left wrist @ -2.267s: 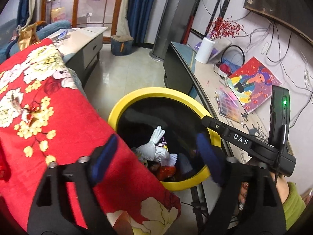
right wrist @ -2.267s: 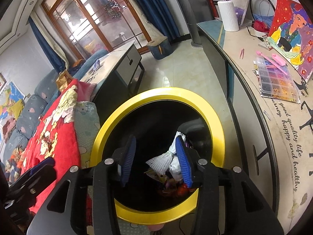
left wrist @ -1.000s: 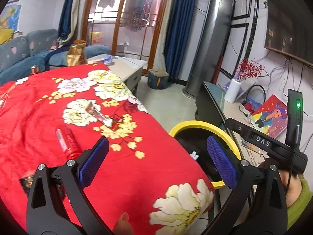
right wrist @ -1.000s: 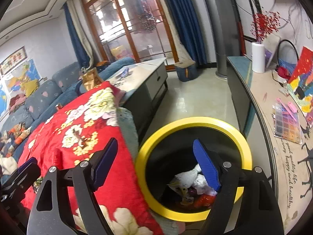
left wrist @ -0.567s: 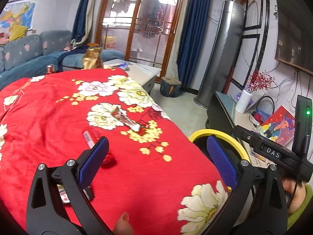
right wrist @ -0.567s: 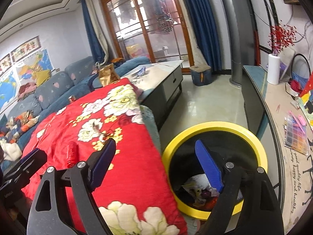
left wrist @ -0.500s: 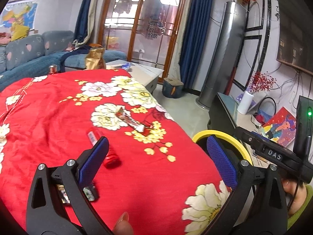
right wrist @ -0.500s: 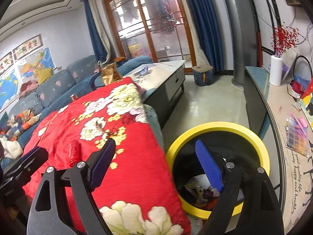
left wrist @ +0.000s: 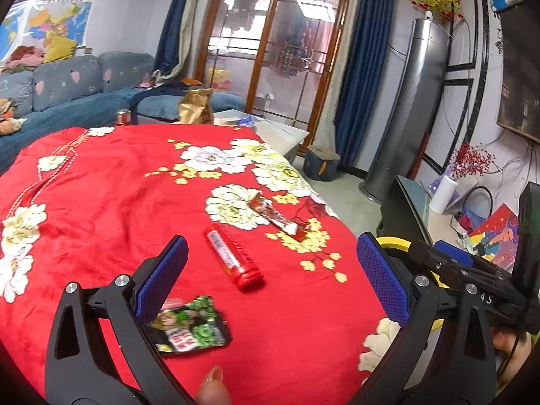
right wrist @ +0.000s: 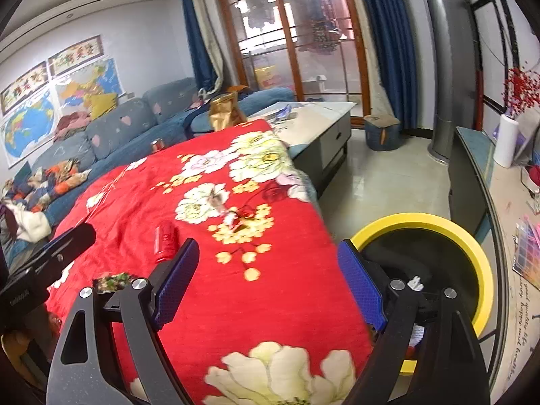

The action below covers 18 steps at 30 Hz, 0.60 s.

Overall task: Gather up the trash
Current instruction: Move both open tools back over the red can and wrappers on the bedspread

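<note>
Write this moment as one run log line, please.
left gripper: jaws open, empty | right gripper: jaws open, empty | on red blanket: red tube, green packet, wrapper | yellow bin: holds trash

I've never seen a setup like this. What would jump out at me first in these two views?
The bright red flowered blanket fills the middle of both views, with litter lying on it: a red tube, a long red wrapper and a green snack packet. Beside the blanket's right edge stands a black bin with a yellow rim, trash already inside. Both open grippers, left gripper and right gripper, frame the scene.
</note>
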Each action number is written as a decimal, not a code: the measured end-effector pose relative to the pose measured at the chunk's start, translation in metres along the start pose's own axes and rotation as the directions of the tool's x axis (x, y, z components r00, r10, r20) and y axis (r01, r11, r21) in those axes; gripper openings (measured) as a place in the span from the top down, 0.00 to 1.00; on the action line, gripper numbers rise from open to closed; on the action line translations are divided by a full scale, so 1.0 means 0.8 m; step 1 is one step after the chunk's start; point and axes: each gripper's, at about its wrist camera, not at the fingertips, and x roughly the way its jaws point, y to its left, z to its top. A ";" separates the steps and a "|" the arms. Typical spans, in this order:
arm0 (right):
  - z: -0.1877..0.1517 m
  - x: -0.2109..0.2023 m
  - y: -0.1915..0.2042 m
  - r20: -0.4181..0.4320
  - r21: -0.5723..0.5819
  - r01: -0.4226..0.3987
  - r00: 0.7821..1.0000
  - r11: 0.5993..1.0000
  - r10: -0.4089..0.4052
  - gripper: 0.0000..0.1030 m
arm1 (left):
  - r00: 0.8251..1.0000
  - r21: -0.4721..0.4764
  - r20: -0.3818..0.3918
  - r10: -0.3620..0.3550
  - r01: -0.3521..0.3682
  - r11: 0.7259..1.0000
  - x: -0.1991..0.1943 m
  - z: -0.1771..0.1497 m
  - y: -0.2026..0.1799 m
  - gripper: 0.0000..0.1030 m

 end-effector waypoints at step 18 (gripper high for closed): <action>-0.008 0.031 0.079 -0.056 -0.100 -0.111 0.993 0.989 0.106 0.21 | 0.997 -0.055 -0.002 0.076 -0.076 0.996 -0.023 0.001 0.077 0.11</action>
